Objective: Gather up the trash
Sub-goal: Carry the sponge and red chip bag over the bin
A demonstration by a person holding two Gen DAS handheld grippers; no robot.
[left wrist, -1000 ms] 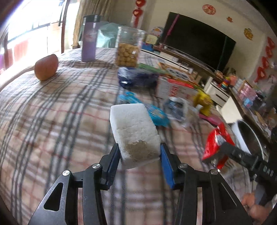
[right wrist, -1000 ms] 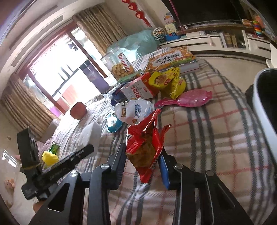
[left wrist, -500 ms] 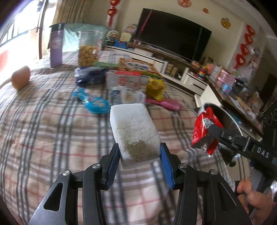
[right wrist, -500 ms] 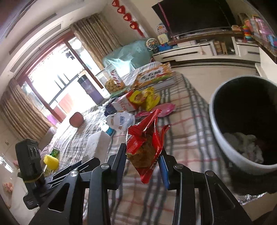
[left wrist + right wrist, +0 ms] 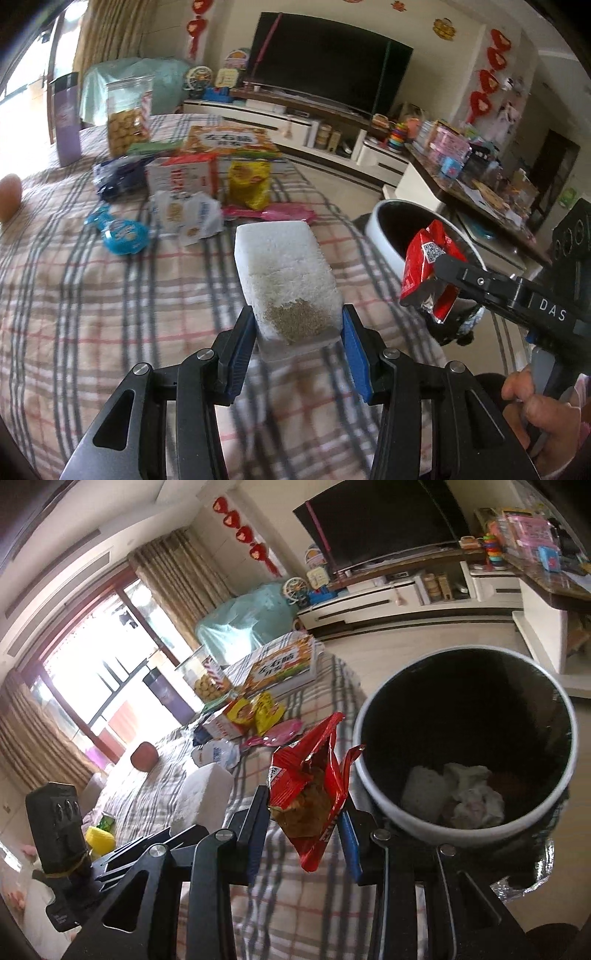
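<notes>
bin [image 5: 373, 794]: white rim, beside the worktop, some trash inside.
foam block [image 5: 284, 273]: left gripper [image 5: 298, 345] pinching its stained end; light, stiff, crumbly (squeeze gently).
red wrapper [image 5: 310, 786]: right gripper [image 5: 304, 823] pinching it near the bin; limp, slick.

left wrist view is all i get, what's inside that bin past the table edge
Observer: The right wrist view looks into the bin: crumpled white paper lies at the bottom.
Operator: is the red wrapper over it
Observer: Not quite. The red wrapper, clamped in the right tool, hangs beside the bin's near rim, over the checked tablecloth.
Operator: anything inside the wrapper
Observer: Yes, brownish snack pieces show through its torn-open side.
</notes>
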